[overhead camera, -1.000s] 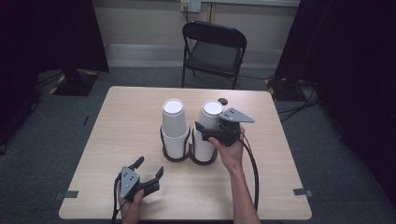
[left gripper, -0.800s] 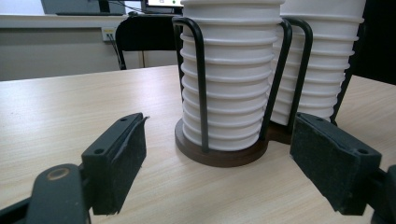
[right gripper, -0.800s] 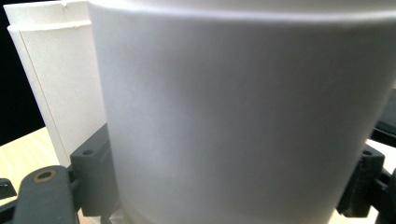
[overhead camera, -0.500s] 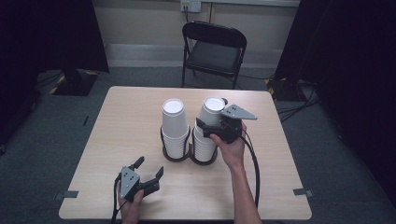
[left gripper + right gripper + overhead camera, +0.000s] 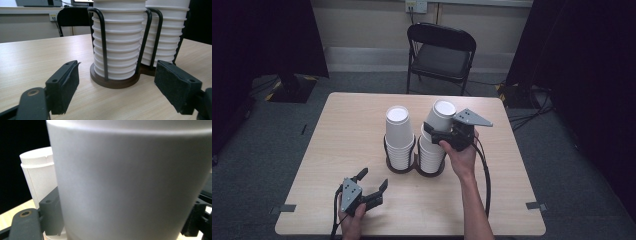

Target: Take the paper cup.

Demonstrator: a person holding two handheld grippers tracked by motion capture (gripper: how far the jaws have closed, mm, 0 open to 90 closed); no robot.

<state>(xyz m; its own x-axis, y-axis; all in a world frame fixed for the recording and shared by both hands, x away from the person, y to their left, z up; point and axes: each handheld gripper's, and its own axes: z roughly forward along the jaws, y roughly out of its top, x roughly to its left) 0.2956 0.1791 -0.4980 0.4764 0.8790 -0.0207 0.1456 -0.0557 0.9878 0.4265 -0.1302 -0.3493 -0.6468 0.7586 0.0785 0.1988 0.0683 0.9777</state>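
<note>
Two stacks of upturned white paper cups stand in a black wire holder (image 5: 402, 167) at the table's middle: a left stack (image 5: 398, 135) and a right stack (image 5: 431, 152). My right gripper (image 5: 438, 131) is shut on the top cup (image 5: 442, 114) of the right stack, which is tilted and partly raised off the cups below. In the right gripper view that cup (image 5: 130, 182) sits between the jaws, with the left stack (image 5: 37, 175) behind it. My left gripper (image 5: 373, 179) rests open on the table at the front left, pointing at the holder (image 5: 113, 82), with nothing between its jaws.
The wooden table (image 5: 337, 130) has bare surface on all sides of the holder. A black folding chair (image 5: 439, 55) stands beyond the far edge. Cables trail from both grippers toward the front edge.
The right gripper has lifted the top cup a little higher off the right stack and tilted it. The left gripper has stayed where it was.
</note>
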